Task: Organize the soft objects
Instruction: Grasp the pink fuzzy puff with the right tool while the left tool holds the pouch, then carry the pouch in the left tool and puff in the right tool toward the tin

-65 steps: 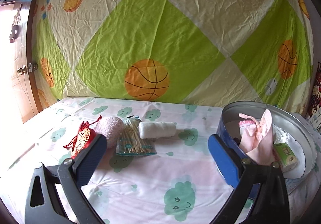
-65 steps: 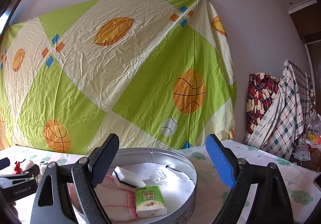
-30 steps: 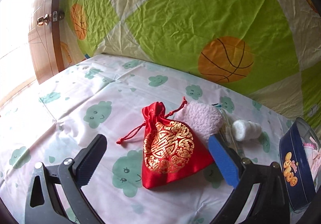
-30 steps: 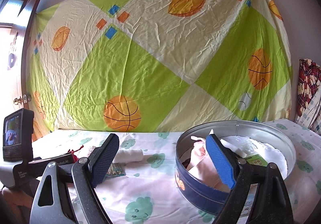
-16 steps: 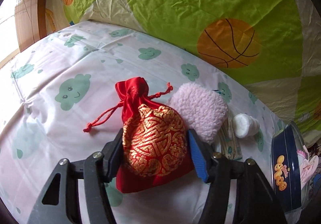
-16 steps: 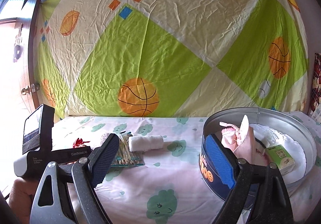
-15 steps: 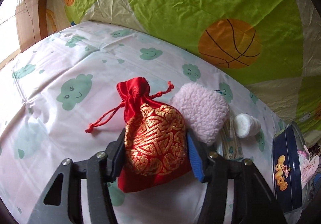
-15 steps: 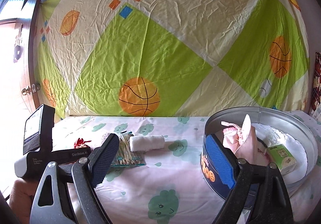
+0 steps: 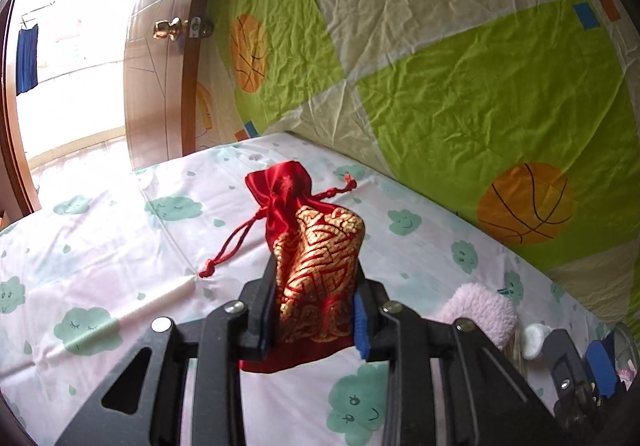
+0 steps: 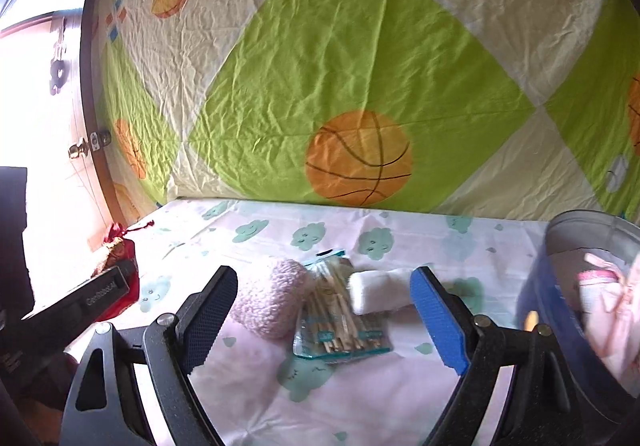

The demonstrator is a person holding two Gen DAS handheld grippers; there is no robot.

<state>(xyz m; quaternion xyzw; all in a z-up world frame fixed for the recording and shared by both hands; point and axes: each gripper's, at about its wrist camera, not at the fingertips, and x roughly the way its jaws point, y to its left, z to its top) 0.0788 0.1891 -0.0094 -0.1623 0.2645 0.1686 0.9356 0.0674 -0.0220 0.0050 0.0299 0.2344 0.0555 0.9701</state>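
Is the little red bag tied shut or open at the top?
Tied shut. The red bag is cinched at its neck by the drawstring, whose knotted ends trail loose.

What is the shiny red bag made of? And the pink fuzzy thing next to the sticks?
The red bag looks like satin: glossy, sharp highlights, with gold patterns that may be woven or embroidered. The pink fuzzy thing looks like fleece or plush, matte, with a nubby, curly pile. Touching would confirm.

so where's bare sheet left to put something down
Free: the sheet left of the red pouch toward the door, and the strip in front of the stick packet. Crowded: the pink fluffy pad, packet and white roll touch in a row beside the tin.
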